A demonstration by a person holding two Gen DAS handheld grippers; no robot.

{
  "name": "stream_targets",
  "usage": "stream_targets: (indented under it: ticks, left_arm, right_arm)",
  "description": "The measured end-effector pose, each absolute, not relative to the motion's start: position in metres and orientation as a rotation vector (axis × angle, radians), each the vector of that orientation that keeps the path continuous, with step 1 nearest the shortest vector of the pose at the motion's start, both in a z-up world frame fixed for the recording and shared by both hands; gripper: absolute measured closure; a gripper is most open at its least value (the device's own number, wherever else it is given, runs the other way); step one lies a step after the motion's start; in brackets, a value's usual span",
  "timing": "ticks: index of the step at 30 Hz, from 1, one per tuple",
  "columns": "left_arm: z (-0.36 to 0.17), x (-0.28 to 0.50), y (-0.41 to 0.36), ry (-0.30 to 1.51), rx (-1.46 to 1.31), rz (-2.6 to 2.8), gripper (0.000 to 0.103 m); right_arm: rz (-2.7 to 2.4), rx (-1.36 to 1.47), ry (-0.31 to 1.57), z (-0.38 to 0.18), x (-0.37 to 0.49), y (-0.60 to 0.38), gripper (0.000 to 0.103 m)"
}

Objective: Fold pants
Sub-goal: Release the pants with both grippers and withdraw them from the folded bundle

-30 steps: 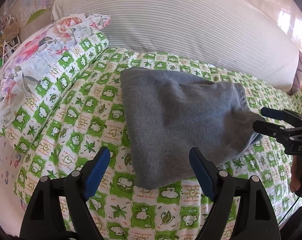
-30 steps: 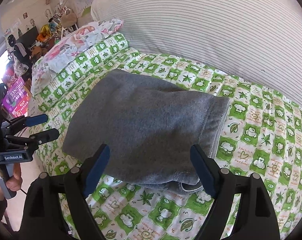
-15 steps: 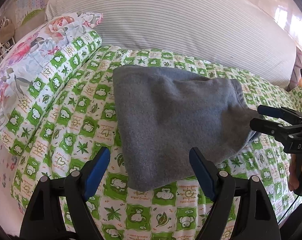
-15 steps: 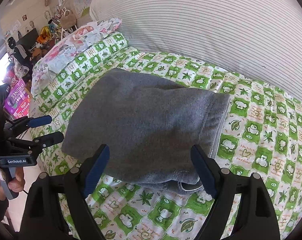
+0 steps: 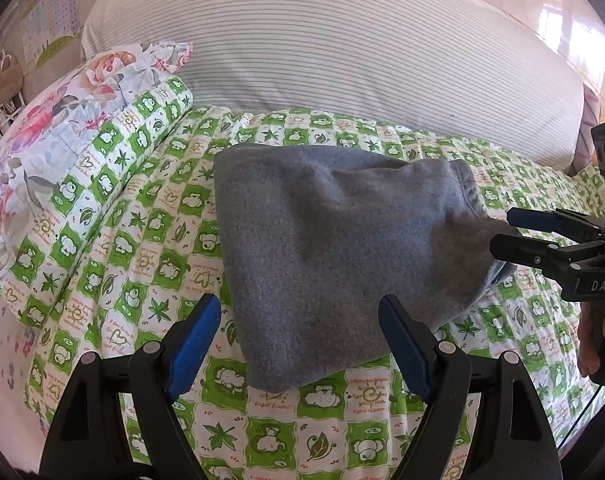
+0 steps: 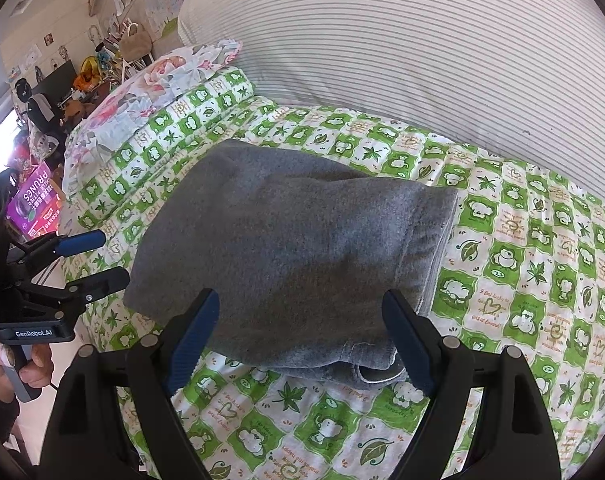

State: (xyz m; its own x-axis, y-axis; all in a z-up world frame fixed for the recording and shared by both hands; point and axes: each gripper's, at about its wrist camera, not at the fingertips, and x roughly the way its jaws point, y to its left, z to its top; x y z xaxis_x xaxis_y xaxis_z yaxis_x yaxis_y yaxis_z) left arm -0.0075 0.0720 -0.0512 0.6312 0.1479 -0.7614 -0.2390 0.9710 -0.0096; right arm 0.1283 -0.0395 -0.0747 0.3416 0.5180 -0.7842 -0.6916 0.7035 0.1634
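The folded pants point(image 5: 334, 248) are plain heather grey fleece. The bedsheet point(image 5: 150, 240) beneath them is a checkerboard of green and white squares printed with frogs, leaves and hearts. The pillow point(image 5: 42, 128) at the left carries pink and red flowers on white. The large bolster point(image 5: 342, 48) behind is white with thin grey stripes. Each claw, left point(image 5: 300, 344) and right point(image 6: 302, 344), is black with blue pads.

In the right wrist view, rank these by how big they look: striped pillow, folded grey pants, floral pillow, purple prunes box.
Largest to smallest as they look:
1. striped pillow
2. folded grey pants
3. floral pillow
4. purple prunes box
The box sits farther off and is partly hidden, so its true size is unsure.
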Motion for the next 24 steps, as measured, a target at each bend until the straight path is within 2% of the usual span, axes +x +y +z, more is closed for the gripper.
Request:
stream_targets:
  ticks: [24]
  left_arm:
    - [-0.0513, -0.0048, 0.0726, 0.864, -0.124, 0.221, 0.021]
  right_arm:
    - [0.796, -0.208, 0.929, -0.0729, 0.1276, -0.0417, 0.019]
